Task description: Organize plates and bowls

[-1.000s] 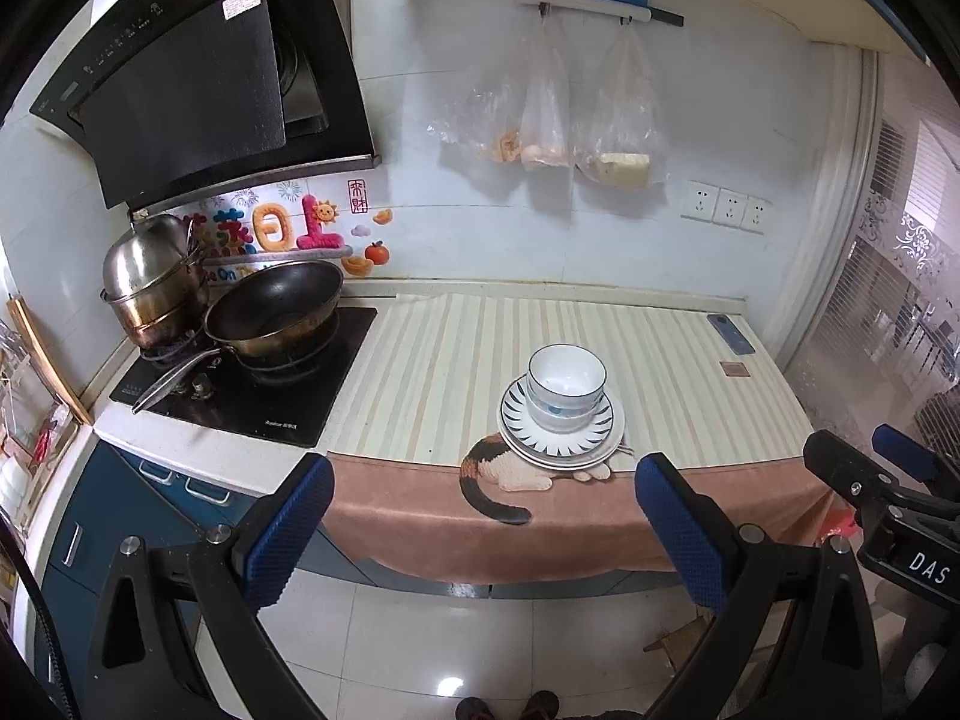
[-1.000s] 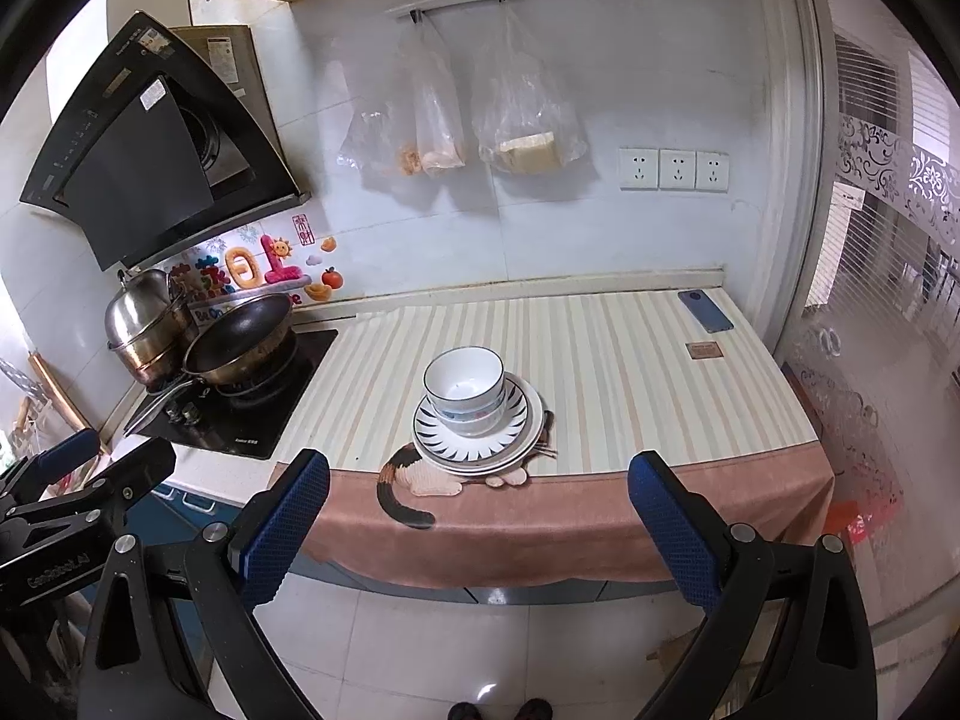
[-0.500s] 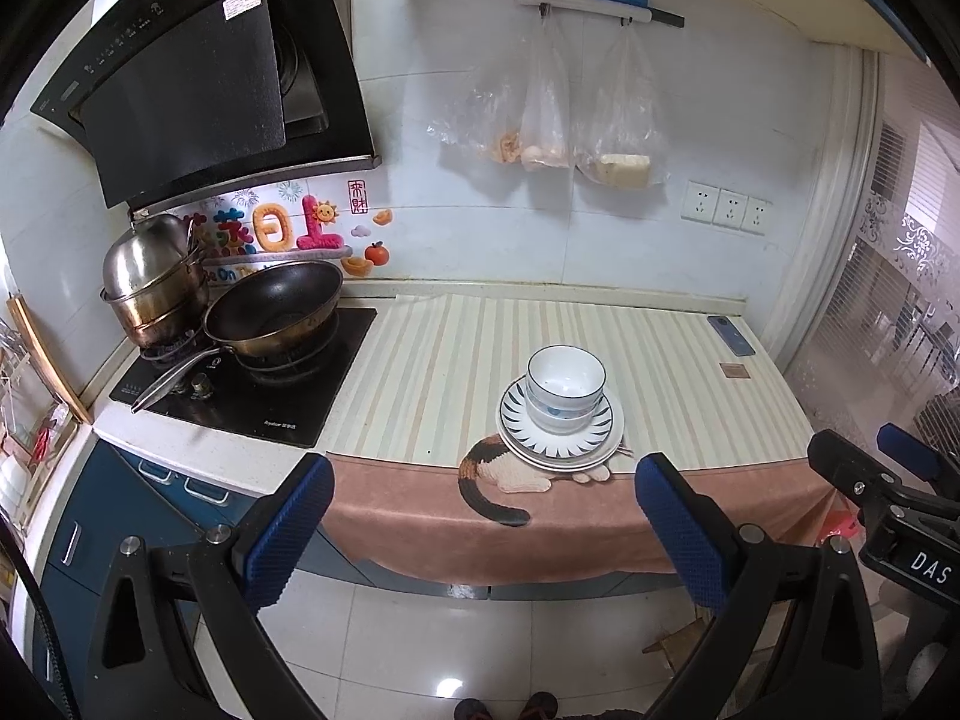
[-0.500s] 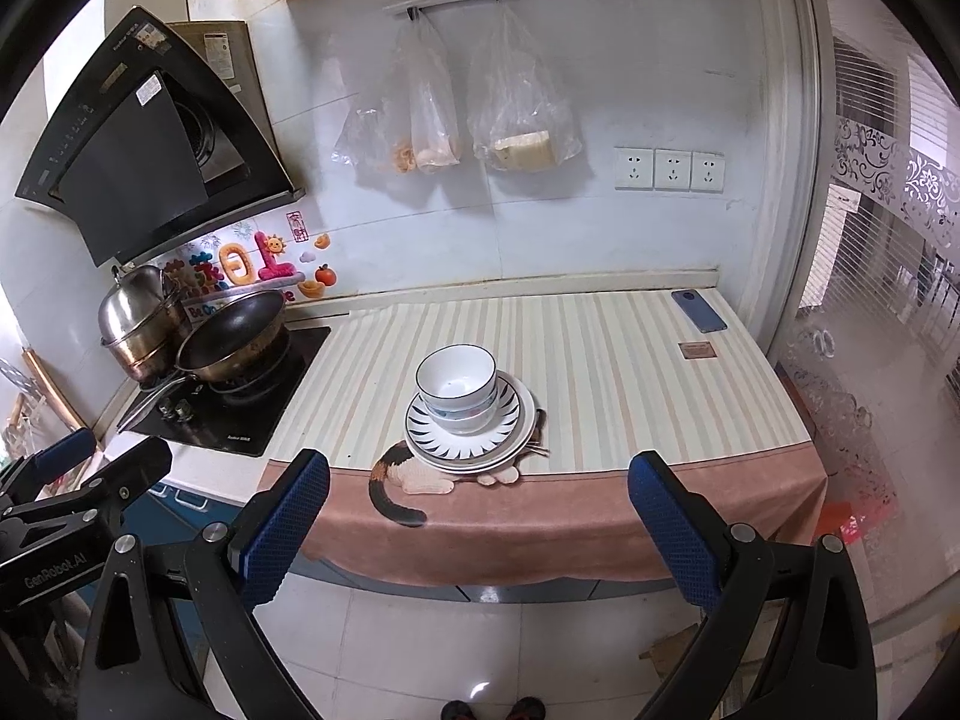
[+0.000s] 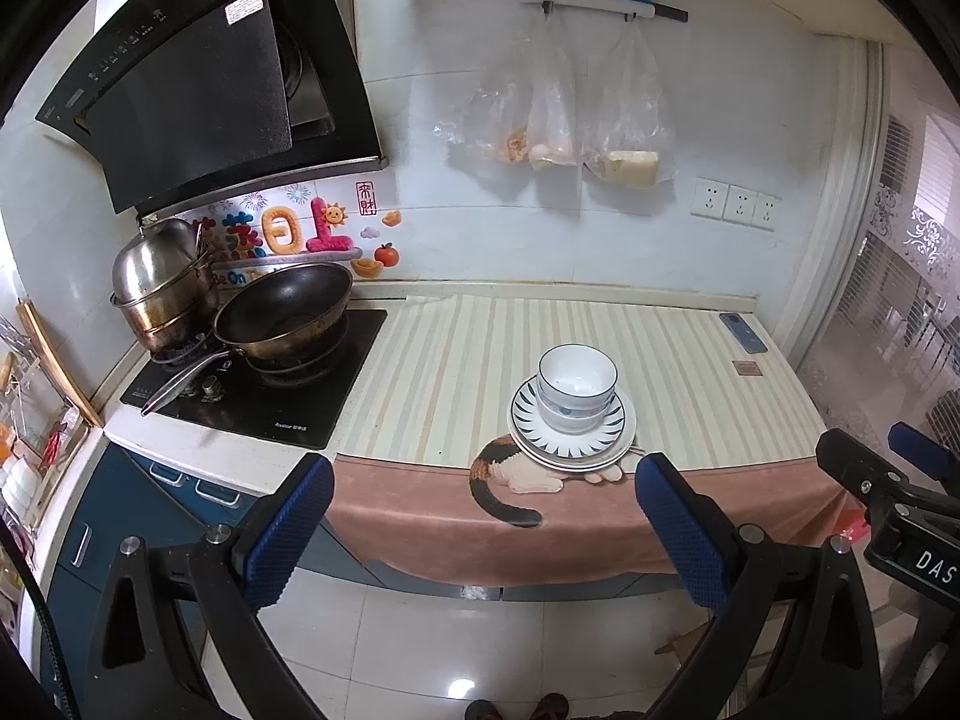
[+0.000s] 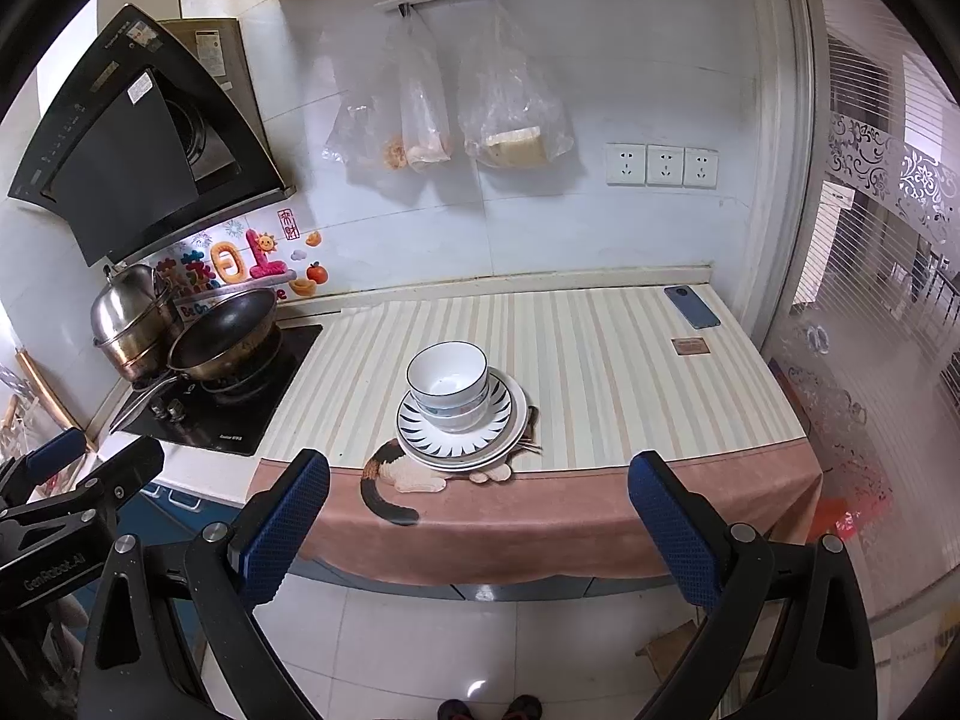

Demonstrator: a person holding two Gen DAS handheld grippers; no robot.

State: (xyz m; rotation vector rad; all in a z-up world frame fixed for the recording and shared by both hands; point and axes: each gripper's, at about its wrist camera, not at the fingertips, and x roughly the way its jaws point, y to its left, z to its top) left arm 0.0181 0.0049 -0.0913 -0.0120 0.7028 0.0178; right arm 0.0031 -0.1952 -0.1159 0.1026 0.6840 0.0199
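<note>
Bowls [image 5: 576, 387] stacked on plates [image 5: 570, 432] near counter [image 5: 690, 384] front edge, on cat-print cloth. Left gripper [image 5: 483, 531] and right gripper [image 6: 477, 531] both spread wide, empty, held back off the counter; stack sits ahead between their fingers, well apart.

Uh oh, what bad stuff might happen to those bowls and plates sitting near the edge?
The bowls are nested on stacked plates close to the counter's front edge, so a bump from either open claw, left claw or right claw, might push the pile off. Lifting the plates with the bowls on top could tip them. The cloth hangs over the edge; snagging it might drag everything along.
</note>
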